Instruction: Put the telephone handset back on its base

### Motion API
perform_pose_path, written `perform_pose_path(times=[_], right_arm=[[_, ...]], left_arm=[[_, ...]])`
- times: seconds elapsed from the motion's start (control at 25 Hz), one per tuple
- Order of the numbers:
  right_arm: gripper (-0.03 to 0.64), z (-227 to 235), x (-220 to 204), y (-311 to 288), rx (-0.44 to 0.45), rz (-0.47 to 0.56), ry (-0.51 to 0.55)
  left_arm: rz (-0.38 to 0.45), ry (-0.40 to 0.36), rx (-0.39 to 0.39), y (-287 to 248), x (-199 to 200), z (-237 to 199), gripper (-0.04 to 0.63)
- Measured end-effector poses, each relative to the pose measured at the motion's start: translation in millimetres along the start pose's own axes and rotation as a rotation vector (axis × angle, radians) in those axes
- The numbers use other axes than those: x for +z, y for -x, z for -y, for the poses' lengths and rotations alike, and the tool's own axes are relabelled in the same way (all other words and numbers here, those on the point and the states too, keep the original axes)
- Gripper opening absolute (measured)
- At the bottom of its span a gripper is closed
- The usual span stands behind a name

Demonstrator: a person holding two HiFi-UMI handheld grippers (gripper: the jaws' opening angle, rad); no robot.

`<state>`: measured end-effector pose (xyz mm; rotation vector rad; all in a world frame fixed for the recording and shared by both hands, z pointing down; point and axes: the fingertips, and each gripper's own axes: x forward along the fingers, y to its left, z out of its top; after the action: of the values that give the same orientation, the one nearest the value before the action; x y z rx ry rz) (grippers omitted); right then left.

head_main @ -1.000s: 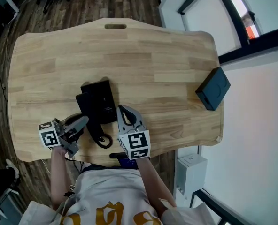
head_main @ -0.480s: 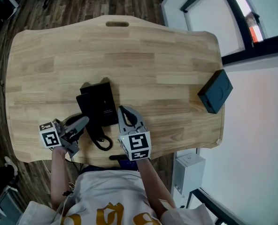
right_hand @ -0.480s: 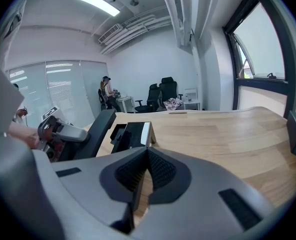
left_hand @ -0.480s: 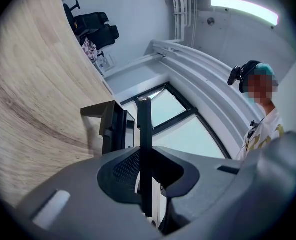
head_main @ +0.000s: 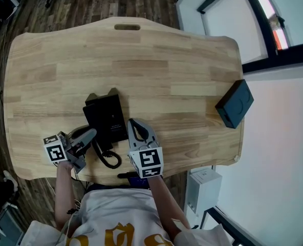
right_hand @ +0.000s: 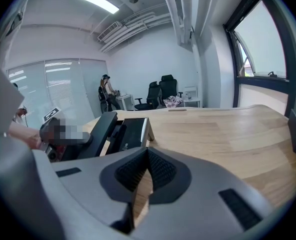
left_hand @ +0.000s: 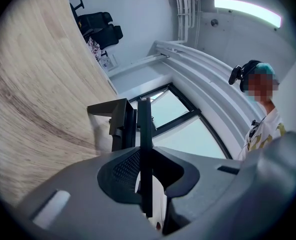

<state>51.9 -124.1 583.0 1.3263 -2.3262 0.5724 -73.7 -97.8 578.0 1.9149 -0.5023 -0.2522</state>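
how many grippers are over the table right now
2. The left gripper is at the near-left corner of the telephone; the right gripper is at its near-right side. Nothing suggests another is hidden.

An office is indicated — black office chairs (right_hand: 168, 86) are seen beyond a long wooden desk (right_hand: 228, 129), with glazed partitions (right_hand: 63, 84) and strip lighting (right_hand: 95, 1).

Table (head_main: 156, 60): light wood, rounded corners, oblong slot (head_main: 127, 27) cut near the far edge. Dark box (head_main: 235, 104) lies flat at the table's right edge, turned askew, well apart from anything else on it. Floor (head_main: 115, 1): dark wood planks. White unit (head_main: 201, 184) stands on the floor by the table's near right corner. Dark-framed window (head_main: 254, 9) at right. Background: black office chairs (right_hand: 160, 90), a person (right_hand: 106, 91) standing near them, lit ceiling strip (right_hand: 95, 0).
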Motion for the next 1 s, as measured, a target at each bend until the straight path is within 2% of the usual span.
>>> perform_pose_path(times=[1.0], right_arm=[[0.006, 13, -14, -15, -0.001, -0.042, -0.035]], left_arm=[[-0.041, 0.021, 0.037, -6, 1, -25, 0.071]])
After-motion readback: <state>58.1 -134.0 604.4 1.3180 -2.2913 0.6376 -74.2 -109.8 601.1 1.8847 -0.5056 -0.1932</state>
